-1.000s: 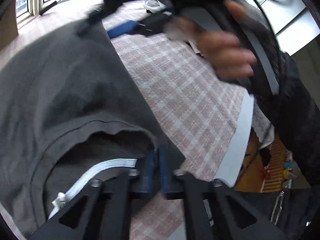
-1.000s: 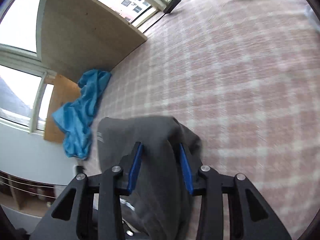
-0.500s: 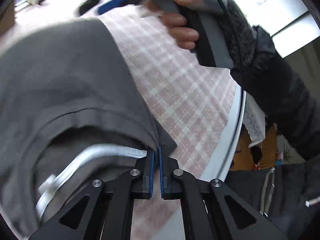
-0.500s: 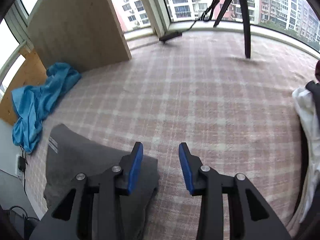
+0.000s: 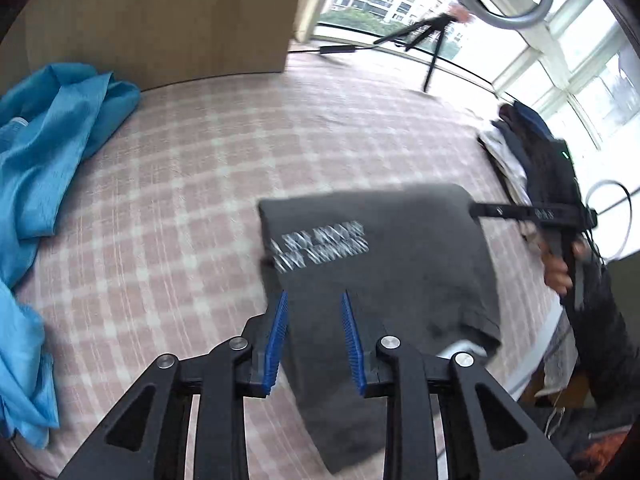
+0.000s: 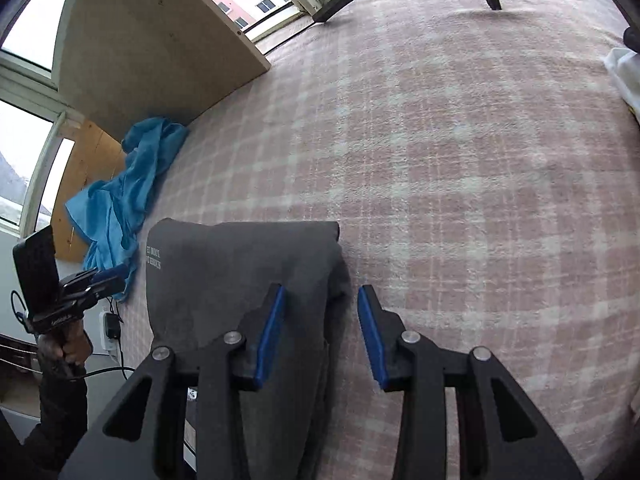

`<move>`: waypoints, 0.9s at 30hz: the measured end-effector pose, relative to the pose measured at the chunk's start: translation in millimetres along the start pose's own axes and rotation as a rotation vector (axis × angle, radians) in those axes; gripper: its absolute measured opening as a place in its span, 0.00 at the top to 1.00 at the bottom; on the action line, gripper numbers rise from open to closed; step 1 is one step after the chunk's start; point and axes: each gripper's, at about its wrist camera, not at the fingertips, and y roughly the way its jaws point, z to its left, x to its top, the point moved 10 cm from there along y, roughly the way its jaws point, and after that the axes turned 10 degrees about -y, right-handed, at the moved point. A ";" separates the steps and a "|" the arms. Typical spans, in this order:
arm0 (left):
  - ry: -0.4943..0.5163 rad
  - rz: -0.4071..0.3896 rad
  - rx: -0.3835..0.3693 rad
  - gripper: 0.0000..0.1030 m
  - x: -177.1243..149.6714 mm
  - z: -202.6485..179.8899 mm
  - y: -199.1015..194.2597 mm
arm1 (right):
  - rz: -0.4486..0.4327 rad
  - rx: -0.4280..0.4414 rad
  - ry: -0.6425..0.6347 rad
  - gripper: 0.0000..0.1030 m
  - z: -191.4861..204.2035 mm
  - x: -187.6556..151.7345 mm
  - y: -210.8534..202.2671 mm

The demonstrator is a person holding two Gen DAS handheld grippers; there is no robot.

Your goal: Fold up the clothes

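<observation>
Shirt: grey shirt (image 5: 384, 264), folded, lying flat on the pink plaid blanket (image 5: 192, 184); white lettering faces up near its 10 o'clock corner in the left wrist view.
Shirt place: at the near edge of the blanket, low centre in both views; its lower part runs under both tongs.
Left gripper (image 5: 314, 338): jaws opening, a narrow gap between the blue pads; the shirt shows through the gap, the pads not pressing on it.
Right gripper (image 6: 322, 330): jaws parted, medium gap; the shirt's right edge lies below the gap toward the left pad, blanket under the right pad, nothing pinched.
Blue cloth (image 5: 44, 160): crumpled heap at 9 o'clock in the left wrist view, by the wooden panel (image 5: 160, 20); at 9 o'clock of the shirt in the right wrist view too.
Clothes pile (image 5: 520, 148): dark and white garments at 3 o'clock on the blanket, well apart from the shirt.
Tripod (image 5: 428, 40): at 1 o'clock by the windows.
Focus: shirt lettering smeared by motion blur, unreadable.
</observation>
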 end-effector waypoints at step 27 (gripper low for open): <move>0.267 0.010 -0.029 0.75 29.2 -85.4 82.7 | -0.008 -0.164 -0.353 0.96 92.4 28.2 53.8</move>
